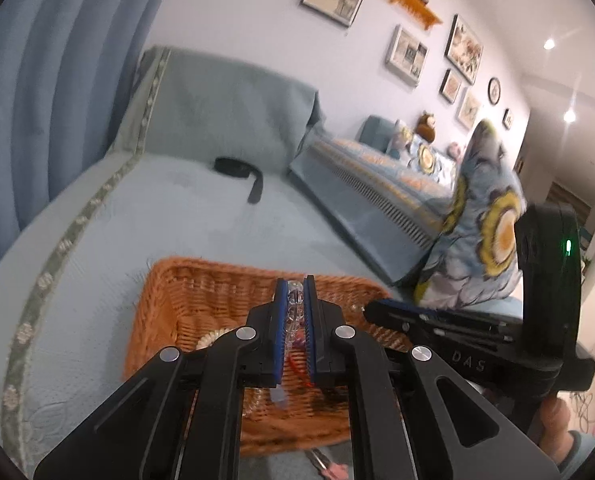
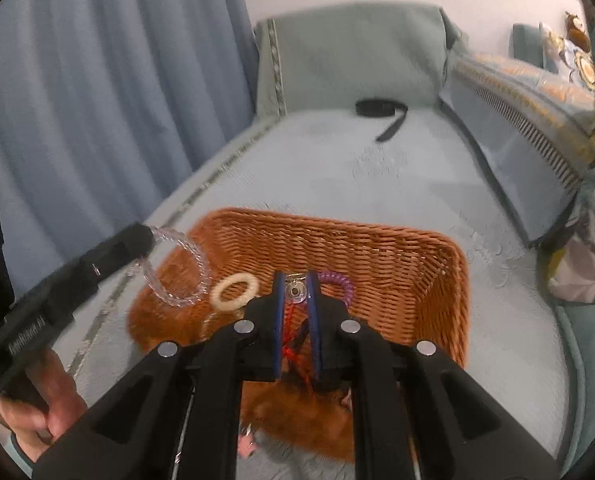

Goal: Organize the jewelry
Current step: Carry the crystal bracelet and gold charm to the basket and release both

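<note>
- A clear coil bracelet [image 2: 181, 268] is pinched in the left gripper [image 1: 296, 288], hanging over the basket [image 2: 377, 240] rim;
- a red-corded trinket [image 2: 296, 294] is clamped in the right gripper [image 2: 296, 280], above the basket;
- a cream ring [image 2: 235, 286] and a purple coil [image 2: 343, 284] are lying inside;
- the basket is set on a blue sofa [image 2: 377, 176].

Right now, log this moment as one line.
left gripper: shut on clear spiral band | right gripper: shut on red-corded charm | both over wicker basket

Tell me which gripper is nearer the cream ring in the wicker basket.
Right. The right gripper hangs just beside the cream ring; the left gripper is farther, over the orange wicker basket's rim.
</note>
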Demonstrator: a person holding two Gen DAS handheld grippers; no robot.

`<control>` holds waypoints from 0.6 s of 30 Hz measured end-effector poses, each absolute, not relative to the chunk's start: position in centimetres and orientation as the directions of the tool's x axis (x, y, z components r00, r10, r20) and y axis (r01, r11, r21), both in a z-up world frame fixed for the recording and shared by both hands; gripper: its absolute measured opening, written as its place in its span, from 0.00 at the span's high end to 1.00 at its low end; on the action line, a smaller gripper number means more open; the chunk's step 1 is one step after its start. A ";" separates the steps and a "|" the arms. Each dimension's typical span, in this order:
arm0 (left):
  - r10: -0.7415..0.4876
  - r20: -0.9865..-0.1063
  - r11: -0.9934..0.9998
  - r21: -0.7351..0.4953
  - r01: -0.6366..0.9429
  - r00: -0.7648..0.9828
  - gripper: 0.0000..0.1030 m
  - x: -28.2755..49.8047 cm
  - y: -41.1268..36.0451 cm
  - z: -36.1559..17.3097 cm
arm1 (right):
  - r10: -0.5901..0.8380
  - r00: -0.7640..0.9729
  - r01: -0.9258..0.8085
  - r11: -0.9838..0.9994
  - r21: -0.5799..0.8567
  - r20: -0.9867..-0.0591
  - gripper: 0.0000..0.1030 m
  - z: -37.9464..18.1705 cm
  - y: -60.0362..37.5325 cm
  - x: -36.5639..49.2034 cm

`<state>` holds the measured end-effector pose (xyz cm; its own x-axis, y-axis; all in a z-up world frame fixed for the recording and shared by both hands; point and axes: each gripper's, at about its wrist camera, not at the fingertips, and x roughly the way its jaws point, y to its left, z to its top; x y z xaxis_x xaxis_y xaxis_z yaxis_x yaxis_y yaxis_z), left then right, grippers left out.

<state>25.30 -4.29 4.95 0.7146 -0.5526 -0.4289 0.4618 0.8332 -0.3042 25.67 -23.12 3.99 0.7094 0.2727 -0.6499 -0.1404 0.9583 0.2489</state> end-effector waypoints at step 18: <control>-0.505 -0.531 0.863 -0.288 0.415 0.681 0.82 26.9 -3.9 0.2 | 0.249 0.642 -0.066 0.960 0.272 -0.725 0.89 0.2 -23.5 28.6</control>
